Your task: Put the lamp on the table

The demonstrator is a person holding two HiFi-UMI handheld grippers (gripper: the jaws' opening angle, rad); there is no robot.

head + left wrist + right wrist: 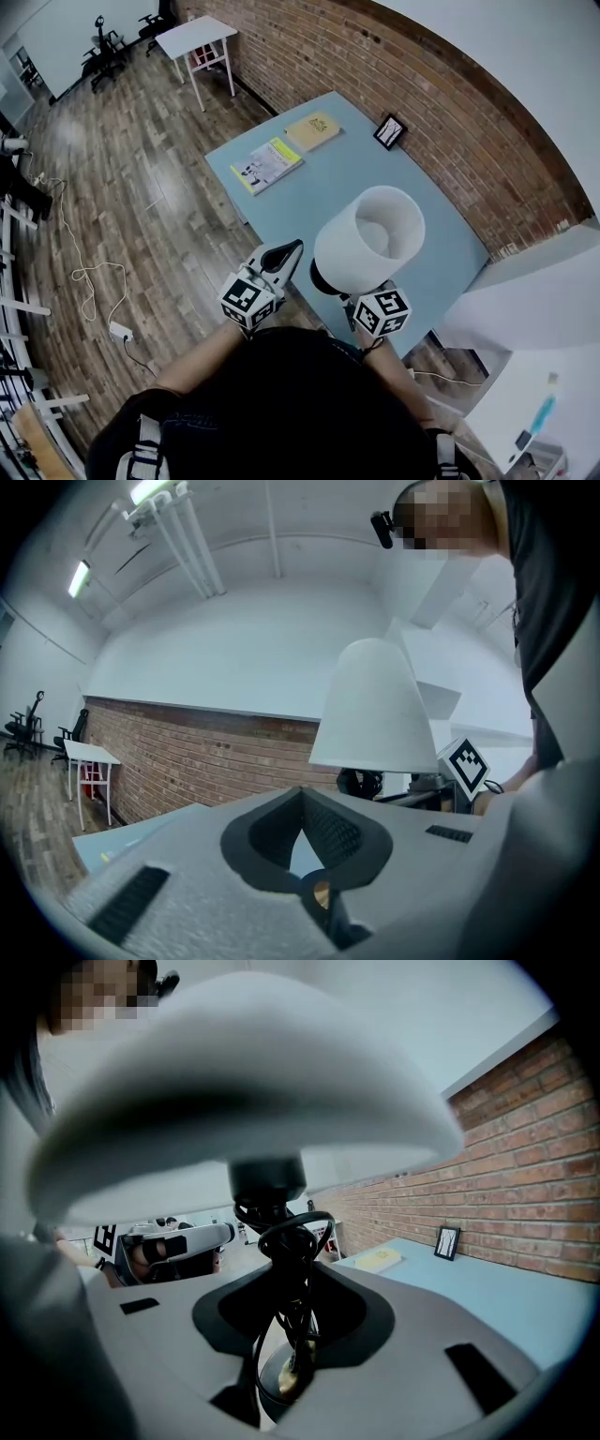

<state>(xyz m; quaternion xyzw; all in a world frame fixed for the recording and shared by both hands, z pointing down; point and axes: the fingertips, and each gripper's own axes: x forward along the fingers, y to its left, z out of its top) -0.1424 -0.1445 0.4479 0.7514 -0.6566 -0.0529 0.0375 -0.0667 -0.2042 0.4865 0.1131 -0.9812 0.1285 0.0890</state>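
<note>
The lamp [370, 239] has a white drum shade, a black stem and a coiled black cord. It hangs upright over the near end of the light blue table [394, 178]. My right gripper [354, 292] reaches under the shade and is shut on the lamp's stem [281, 1241], with the cord bunched between the jaws. The right gripper view looks up under the shade [244, 1082]. My left gripper [286, 255] is just left of the lamp, empty, its jaws meeting at the tips [302, 803]. From it the shade [375, 714] shows to the right.
A magazine [267, 165], a yellow book [313, 131] and a small picture frame [389, 131] lie at the table's far end by the brick wall [450, 103]. A white side table [197, 37] stands farther off. A cable and power strip [120, 330] lie on the wood floor.
</note>
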